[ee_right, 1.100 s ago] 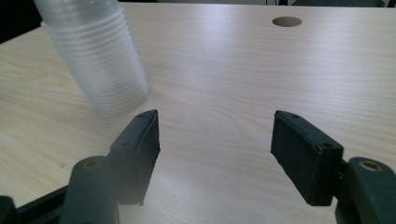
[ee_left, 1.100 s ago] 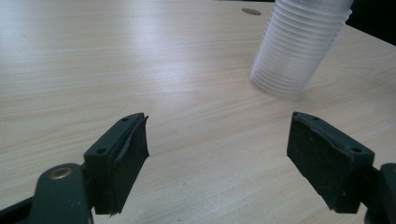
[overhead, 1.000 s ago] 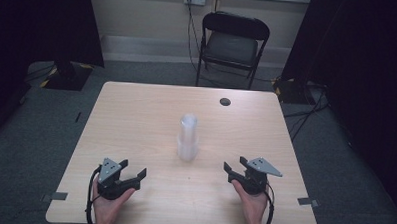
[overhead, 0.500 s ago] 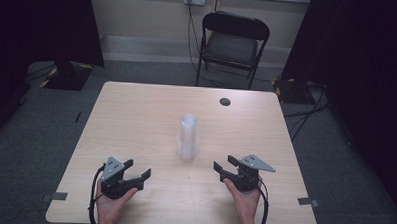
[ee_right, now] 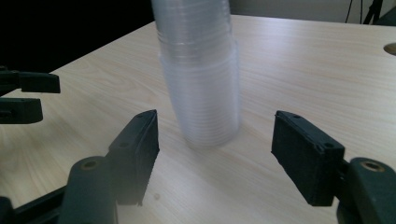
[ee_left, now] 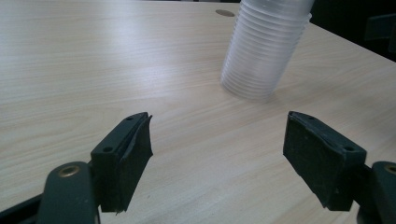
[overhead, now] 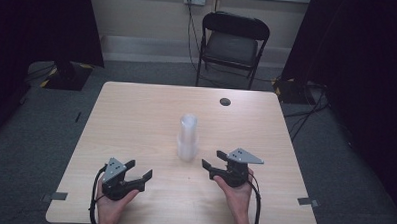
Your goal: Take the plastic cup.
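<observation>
At table [overhead: 136, 120] centre: stack of clear cups [overhead: 187, 137], upright. Right gripper [overhead: 214, 165] just beside it, jaws spread, aimed at stack. Left gripper [overhead: 138, 171] farther off, jaws spread, empty.

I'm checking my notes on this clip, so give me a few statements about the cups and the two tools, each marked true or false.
1. The stack of clear plastic cups stands upright on the table. True.
2. The right tool is shut on the stack. False: its jaws stand open, short of the cups and apart from them.
3. The left tool is open and holds nothing. True.
4. The stack lies on its side near the table's far edge. False: it stands near the middle of the table.
5. A small dark round spot sits in the tabletop beyond the cups. True.
6. A folding chair stands on the table. False: it stands on the floor behind the table.
</observation>
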### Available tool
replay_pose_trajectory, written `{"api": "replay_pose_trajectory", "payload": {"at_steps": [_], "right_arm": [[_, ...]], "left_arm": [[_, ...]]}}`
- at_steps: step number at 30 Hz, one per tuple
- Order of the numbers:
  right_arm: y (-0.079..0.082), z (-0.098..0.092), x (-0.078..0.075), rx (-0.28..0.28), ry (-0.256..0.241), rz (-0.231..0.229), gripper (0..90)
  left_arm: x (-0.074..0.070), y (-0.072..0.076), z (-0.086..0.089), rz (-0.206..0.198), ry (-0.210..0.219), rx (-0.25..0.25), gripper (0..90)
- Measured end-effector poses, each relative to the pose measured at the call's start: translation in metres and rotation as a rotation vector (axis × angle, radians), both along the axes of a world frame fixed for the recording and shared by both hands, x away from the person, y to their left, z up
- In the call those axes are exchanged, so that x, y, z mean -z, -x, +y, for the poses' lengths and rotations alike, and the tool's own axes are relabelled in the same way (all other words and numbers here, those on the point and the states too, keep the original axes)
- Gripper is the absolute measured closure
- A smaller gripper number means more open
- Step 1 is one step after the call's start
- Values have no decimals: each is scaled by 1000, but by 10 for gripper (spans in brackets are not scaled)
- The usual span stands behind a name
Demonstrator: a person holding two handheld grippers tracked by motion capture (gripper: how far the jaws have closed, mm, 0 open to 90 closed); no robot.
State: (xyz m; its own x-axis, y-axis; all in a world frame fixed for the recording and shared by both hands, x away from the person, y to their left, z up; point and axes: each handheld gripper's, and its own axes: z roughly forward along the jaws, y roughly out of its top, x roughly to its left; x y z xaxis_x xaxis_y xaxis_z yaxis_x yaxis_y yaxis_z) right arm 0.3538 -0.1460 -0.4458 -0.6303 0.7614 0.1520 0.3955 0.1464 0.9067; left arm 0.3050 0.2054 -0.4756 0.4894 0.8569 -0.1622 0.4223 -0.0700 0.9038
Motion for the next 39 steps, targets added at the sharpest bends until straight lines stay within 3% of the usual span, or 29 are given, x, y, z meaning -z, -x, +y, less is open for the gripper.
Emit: {"api": "replay_pose_trajectory", "payload": {"at_steps": [15,22,31,39], "right_arm": [[-10,26,-11,-72,46,-30,205],[-17,32,-22,-88,23,-60,202],[-39,45,-39,-91,48,-104,213],[-61,55,-39,-92,45,-113,218]], "left_arm": [[-6,2,-1,-15,1,-3,234],[-5,1,-6,-12,0,16,234],[-5,1,-12,-9,-4,29,236],[-6,1,-15,-9,-9,39,240]]}}
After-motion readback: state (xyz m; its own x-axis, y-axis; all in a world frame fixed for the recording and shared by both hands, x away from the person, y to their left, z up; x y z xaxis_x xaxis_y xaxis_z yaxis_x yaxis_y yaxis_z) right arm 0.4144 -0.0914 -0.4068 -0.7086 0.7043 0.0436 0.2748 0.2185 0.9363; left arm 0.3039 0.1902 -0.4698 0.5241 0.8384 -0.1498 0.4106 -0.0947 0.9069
